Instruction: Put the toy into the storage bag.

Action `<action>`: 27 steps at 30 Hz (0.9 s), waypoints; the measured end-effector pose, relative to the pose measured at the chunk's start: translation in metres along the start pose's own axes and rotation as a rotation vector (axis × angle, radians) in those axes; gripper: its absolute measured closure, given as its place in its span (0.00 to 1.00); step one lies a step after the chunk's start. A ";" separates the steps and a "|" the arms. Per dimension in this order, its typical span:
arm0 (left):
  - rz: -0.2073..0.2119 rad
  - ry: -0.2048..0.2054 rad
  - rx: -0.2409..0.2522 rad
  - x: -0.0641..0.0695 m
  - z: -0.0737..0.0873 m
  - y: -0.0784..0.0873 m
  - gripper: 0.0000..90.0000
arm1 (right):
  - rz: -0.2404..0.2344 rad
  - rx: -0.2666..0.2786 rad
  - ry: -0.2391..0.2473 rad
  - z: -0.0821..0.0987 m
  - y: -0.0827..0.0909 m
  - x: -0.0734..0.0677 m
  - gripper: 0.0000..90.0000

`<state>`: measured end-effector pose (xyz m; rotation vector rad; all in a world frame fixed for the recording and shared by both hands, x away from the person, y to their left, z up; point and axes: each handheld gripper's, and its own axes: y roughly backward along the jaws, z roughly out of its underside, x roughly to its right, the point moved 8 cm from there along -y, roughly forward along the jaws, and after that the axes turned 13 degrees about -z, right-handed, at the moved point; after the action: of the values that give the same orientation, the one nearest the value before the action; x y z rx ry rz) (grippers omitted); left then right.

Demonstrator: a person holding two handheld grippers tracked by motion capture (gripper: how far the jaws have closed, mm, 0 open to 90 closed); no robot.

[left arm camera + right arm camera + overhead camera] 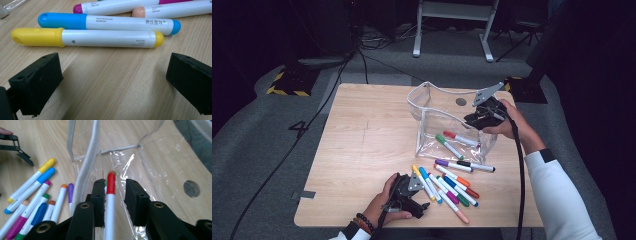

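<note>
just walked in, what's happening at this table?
A person is loading watercolour markers into a clear plastic zip pouch on the wooden table. The right gripper is over the pouch's open top with a red-capped white marker between its jaws, which stand slightly apart from it, so it looks just released. A green-capped marker already lies inside. The left gripper is open on the table just short of a yellow-capped marker, likely next. About ten markers remain outside.
</note>
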<state>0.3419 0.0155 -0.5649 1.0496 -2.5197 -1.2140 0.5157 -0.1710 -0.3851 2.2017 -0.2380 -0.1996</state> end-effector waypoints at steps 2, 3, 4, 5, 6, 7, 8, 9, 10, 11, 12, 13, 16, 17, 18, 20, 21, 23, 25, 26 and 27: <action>0.000 0.000 0.000 0.000 0.000 0.000 0.01 | 0.033 0.033 -0.020 -0.002 0.006 0.004 0.70; 0.001 0.000 0.002 0.000 0.000 0.000 0.01 | 0.039 0.059 -0.032 -0.003 0.011 0.005 0.69; 0.000 0.000 0.000 0.000 0.000 0.000 0.01 | 0.054 0.080 -0.040 -0.004 0.016 0.007 0.68; 0.000 0.001 0.000 0.000 0.000 0.000 0.01 | 0.075 0.097 -0.054 -0.004 0.021 0.009 0.68; 0.000 0.000 0.000 0.000 0.000 0.000 0.01 | 0.087 0.110 -0.055 -0.005 0.026 0.009 0.67; 0.000 0.000 0.000 0.000 0.000 0.000 0.01 | 0.096 0.115 -0.053 -0.005 0.030 0.009 0.66; 0.000 0.000 0.000 0.000 0.000 0.000 0.01 | 0.113 0.127 -0.052 -0.005 0.034 0.009 0.65; 0.000 0.000 0.000 0.000 0.000 0.000 0.01 | 0.126 0.141 -0.054 -0.006 0.040 0.009 0.64; 0.000 0.000 0.000 0.000 0.000 0.000 0.01 | 0.130 0.156 -0.053 -0.006 0.046 0.007 0.64; 0.000 0.000 0.000 0.000 0.000 0.000 0.01 | 0.141 0.173 -0.046 -0.006 0.052 0.005 0.64; 0.001 0.000 0.001 0.000 0.000 0.000 0.01 | 0.142 0.194 -0.042 -0.005 0.058 0.001 0.64; 0.000 0.000 0.000 0.000 0.000 0.000 0.01 | 0.141 0.210 -0.037 -0.004 0.064 -0.003 0.64; 0.000 0.000 0.000 0.000 0.000 0.000 0.01 | 0.141 0.242 -0.006 0.004 0.079 -0.016 0.64; 0.001 0.000 0.001 0.000 0.000 0.000 0.01 | 0.143 0.252 -0.002 0.008 0.083 -0.021 0.64; 0.000 0.000 0.000 0.000 0.000 0.000 0.01 | 0.144 0.256 0.006 0.012 0.086 -0.026 0.64; 0.000 0.000 0.000 0.000 0.000 0.000 0.01 | 0.149 0.274 0.029 0.021 0.092 -0.036 0.64; 0.000 0.000 0.000 0.000 0.000 0.000 0.01 | 0.145 0.287 0.031 0.025 0.095 -0.042 0.64; 0.000 0.000 0.000 0.000 0.000 0.000 0.01 | 0.154 0.297 0.053 0.035 0.098 -0.052 0.64; 0.001 -0.002 0.001 0.000 0.000 0.000 0.01 | 0.142 0.303 0.061 0.046 0.094 -0.064 0.64; 0.000 0.000 0.000 0.000 0.000 0.000 0.01 | 0.138 0.308 0.063 0.053 0.091 -0.068 0.64; 0.000 0.000 0.000 0.000 0.000 0.000 0.01 | 0.139 0.314 0.063 0.060 0.087 -0.072 0.64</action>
<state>0.3419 0.0155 -0.5649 1.0494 -2.5199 -1.2140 0.4237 -0.2512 -0.3469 2.4856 -0.4087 -0.0158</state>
